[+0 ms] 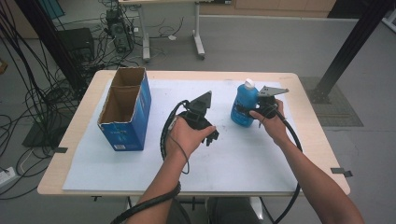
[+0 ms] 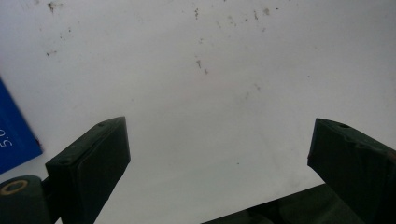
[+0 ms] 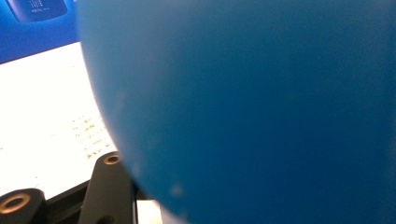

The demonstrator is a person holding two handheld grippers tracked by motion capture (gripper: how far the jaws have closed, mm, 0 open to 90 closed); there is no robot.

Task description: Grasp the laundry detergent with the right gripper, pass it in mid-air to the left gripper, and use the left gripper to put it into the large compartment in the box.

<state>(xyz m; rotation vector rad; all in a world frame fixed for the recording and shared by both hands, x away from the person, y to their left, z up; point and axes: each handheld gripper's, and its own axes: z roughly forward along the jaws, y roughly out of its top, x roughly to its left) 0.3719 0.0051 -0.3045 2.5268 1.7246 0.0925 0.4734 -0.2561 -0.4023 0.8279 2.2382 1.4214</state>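
Blue bottle [image 1: 243, 108] sits gripped in the right tongs [image 1: 256, 112]; lift straight. Left tongs [image 2: 219, 154] gape wide, empty.

High view overhead facing forward, gripper views close, sharing white mat [image 1: 243, 154] and blue box [image 1: 135, 116]

Black tongs [image 2: 219, 163], brass-ringed screws, black cables.
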